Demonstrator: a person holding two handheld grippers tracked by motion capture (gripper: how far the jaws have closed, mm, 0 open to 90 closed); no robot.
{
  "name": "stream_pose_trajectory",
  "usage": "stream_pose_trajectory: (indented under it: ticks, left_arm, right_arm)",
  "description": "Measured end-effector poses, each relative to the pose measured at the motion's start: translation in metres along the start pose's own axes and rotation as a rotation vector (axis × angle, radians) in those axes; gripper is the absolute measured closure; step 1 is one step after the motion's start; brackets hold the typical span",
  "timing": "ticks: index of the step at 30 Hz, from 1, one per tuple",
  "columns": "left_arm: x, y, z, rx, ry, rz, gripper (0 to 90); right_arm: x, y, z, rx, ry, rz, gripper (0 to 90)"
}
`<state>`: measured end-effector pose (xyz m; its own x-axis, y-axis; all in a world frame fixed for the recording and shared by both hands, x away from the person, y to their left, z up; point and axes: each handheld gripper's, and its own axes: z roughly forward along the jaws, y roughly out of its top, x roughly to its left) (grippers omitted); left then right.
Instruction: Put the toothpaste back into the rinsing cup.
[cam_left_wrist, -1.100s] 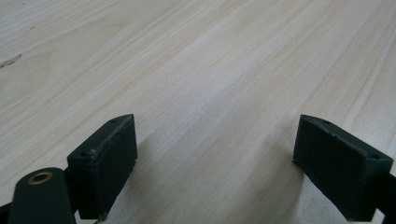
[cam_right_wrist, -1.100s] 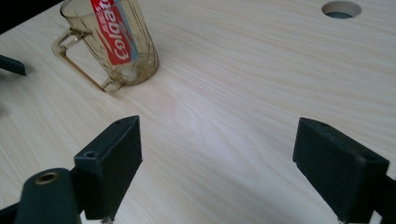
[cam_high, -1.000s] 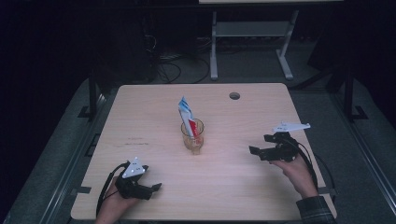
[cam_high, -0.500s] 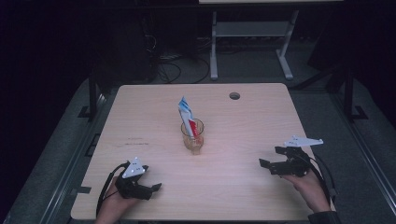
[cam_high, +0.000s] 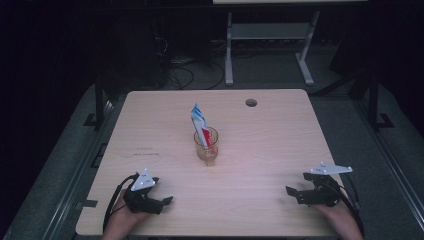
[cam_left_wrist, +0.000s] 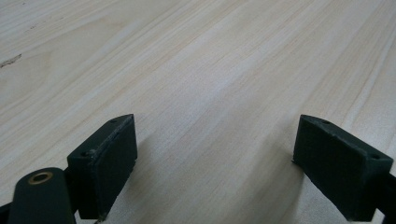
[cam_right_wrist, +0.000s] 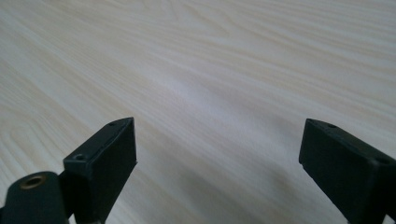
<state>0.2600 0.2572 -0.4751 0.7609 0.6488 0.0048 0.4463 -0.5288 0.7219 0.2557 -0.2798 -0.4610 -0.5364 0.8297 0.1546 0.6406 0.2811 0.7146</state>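
A clear glass cup (cam_high: 206, 147) stands upright near the middle of the wooden table (cam_high: 270, 135). A white, blue and red tube-like packet (cam_high: 201, 126) leans in it, sticking out at the top. My left gripper (cam_high: 166, 201) rests at the front left of the table, open, with bare wood between its jaws (cam_left_wrist: 215, 154). My right gripper (cam_high: 291, 193) lies at the front right, open as well, and nothing sits between its jaws (cam_right_wrist: 217, 158). Both grippers are well apart from the cup.
A round cable hole (cam_high: 251, 102) is cut in the table near its far edge. Behind the table a white metal frame (cam_high: 265, 37) stands on the dark floor, with cables (cam_high: 185, 75) to its left.
My right gripper has drawn back from the right middle of the table toward the front edge and come down low. The left gripper, cup and packet have stayed put.
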Motion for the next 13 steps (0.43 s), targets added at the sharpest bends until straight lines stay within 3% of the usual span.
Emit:
stream_pose_trajectory:
  ticks: [13]
  left_arm:
    - [0.0,0.0,0.0,0.0,0.0,0.0,12.8]
  right_arm:
    - [-0.007,-0.024,-0.002,0.042,-0.076,-0.03,8.3]
